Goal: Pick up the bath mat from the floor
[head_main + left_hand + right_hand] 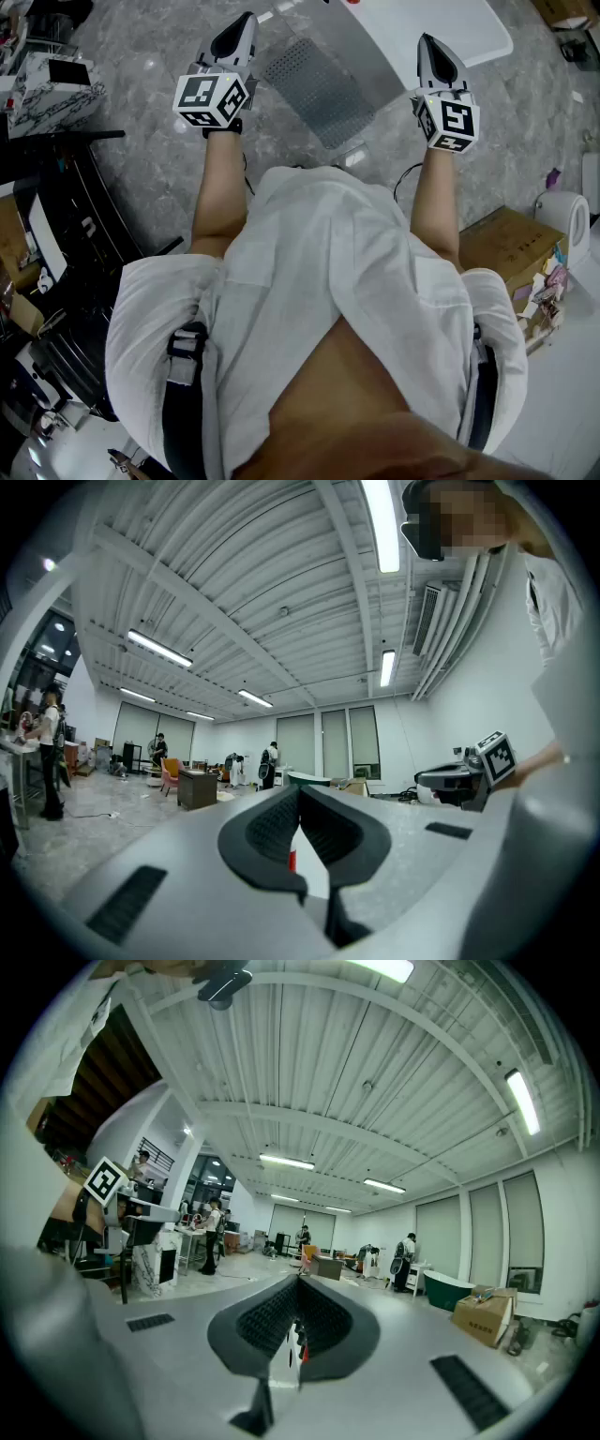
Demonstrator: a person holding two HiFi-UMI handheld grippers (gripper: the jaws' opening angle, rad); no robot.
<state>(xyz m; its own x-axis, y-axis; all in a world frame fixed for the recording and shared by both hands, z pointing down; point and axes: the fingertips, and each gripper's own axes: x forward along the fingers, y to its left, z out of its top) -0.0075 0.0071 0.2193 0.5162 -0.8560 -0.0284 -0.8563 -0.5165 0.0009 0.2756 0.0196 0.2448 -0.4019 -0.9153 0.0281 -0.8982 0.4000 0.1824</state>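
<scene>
We hold the left gripper [245, 21] and the right gripper [427, 43] out level in front of us. Both are closed tight with nothing between the jaws, and both are well above the floor [150, 159]. The mat [322, 89] lies flat on that floor ahead of us. In the head view it sits between the two grippers, and its far end runs up beside a white fixture [450, 28]. As we judge it, the first risk is arriving with the jaws shut, since closed tips would only push the mat along the smooth stone or bunch it up, so we need to open them on the way down. The second risk is the edge itself. The mat looks thin and lies flush, so a jaw may skate over the top or scrape the floor instead of slipping beneath. If we pinch only the top surface, the hold may be too shallow and tear free once the mat's weight comes on. Neither gripper view shows the mat now, only the room, so we must aim from the head view until we tilt down. A limp mat caught at one corner will likely sag and drag, so we should take two spaced points. The fixture could also block the far side.
</scene>
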